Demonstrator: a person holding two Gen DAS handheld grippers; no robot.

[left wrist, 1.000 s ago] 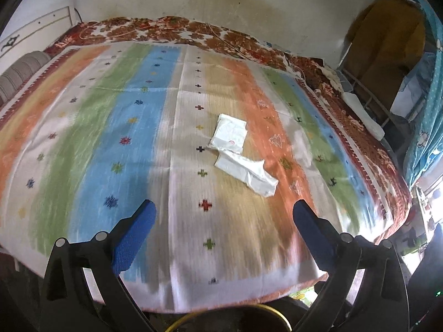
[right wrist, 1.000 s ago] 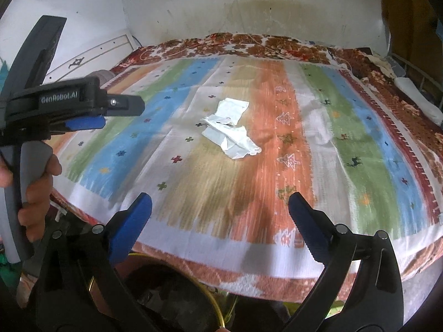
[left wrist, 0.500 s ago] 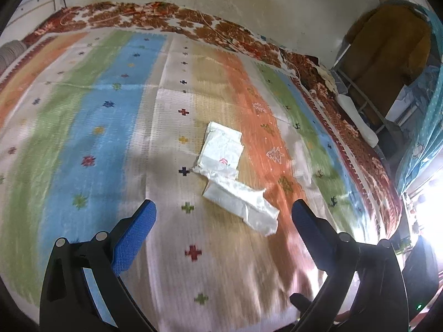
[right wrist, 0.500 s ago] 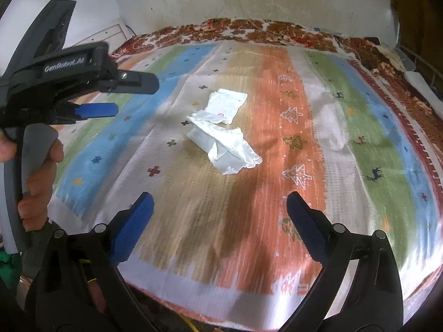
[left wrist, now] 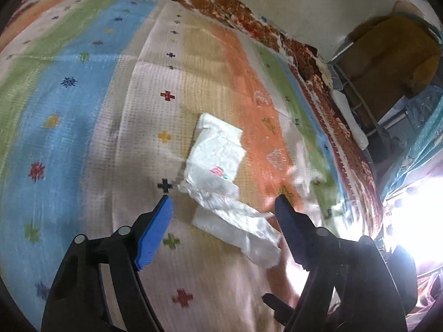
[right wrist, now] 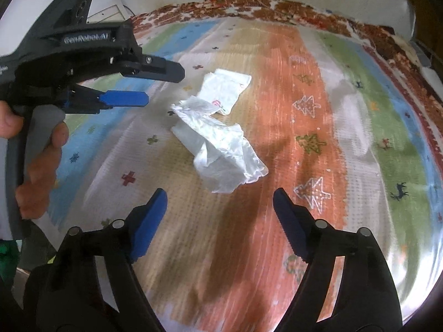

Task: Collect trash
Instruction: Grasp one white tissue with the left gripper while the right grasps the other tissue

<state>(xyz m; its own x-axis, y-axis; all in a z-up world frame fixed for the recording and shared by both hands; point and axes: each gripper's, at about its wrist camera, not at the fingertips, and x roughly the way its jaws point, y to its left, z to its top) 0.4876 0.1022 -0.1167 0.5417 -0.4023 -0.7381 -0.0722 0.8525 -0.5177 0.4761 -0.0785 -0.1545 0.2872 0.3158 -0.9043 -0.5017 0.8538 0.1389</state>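
Note:
Two pieces of white trash lie on a striped bedspread [left wrist: 83, 116]: a flat white wrapper with a small red print [left wrist: 216, 149] and a crumpled clear-white plastic bag [left wrist: 238, 227] overlapping its near end. My left gripper [left wrist: 224, 207] is open and empty, just above the near end of the trash, its jaws on either side of the crumpled bag. In the right wrist view the wrapper [right wrist: 227, 90] and bag [right wrist: 224, 155] lie ahead of my right gripper [right wrist: 220, 202], which is open and empty. The left gripper [right wrist: 155, 85] shows there at the upper left.
The bedspread [right wrist: 318, 221] covers a bed with a red floral sheet [left wrist: 249, 19] along its far edge, against a stained wall. A metal rack with hanging clothes [left wrist: 387, 63] stands to the right of the bed. Bright glare [left wrist: 415, 221] washes out the right edge.
Both grippers have moved forward over the bed toward the trash, which now looks larger. The left gripper has come down close over the crumpled bag. Both have stayed open.

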